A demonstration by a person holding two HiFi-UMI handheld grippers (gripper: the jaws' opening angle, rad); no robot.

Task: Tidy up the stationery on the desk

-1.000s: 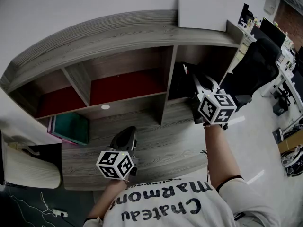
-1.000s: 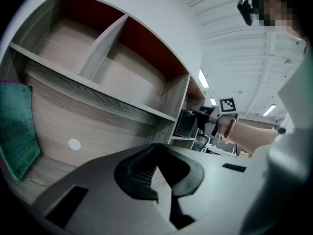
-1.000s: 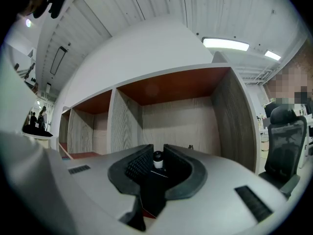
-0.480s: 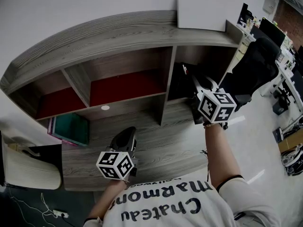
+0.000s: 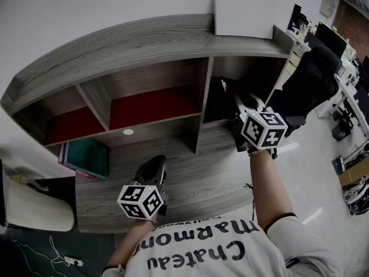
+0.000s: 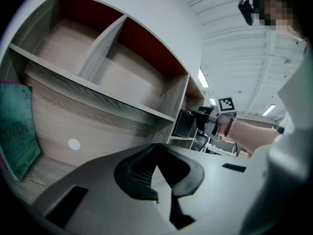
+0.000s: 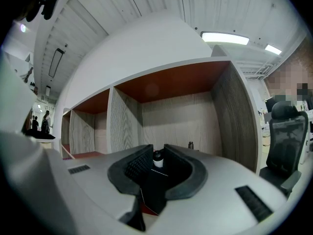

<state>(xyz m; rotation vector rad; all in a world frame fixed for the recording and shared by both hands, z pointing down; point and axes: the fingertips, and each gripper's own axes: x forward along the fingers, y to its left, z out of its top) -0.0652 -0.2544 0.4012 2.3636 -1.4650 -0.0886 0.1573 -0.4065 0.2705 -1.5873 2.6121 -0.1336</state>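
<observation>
Well, the right gripper (image 7: 156, 151) has its jaws a little apart, clamped on a dark flat item (image 7: 152, 185) inside the shelf's (image 5: 144, 39) right-end compartment. The left gripper (image 6: 156, 153), closed and empty, hangs near the desk's (image 5: 219, 172) front edge. Placing looks unfinished, and a teal book (image 5: 86, 157) waits at the desk's left end. A black panel (image 5: 221, 100) by the compartment's left wall crowds the slot.

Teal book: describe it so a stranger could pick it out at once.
Find the grey wooden shelf unit on the desk. Under its lowest shelf, at the left end, the teal book stands upright. It is the only teal thing there, with a pink edge showing beside it.
</observation>
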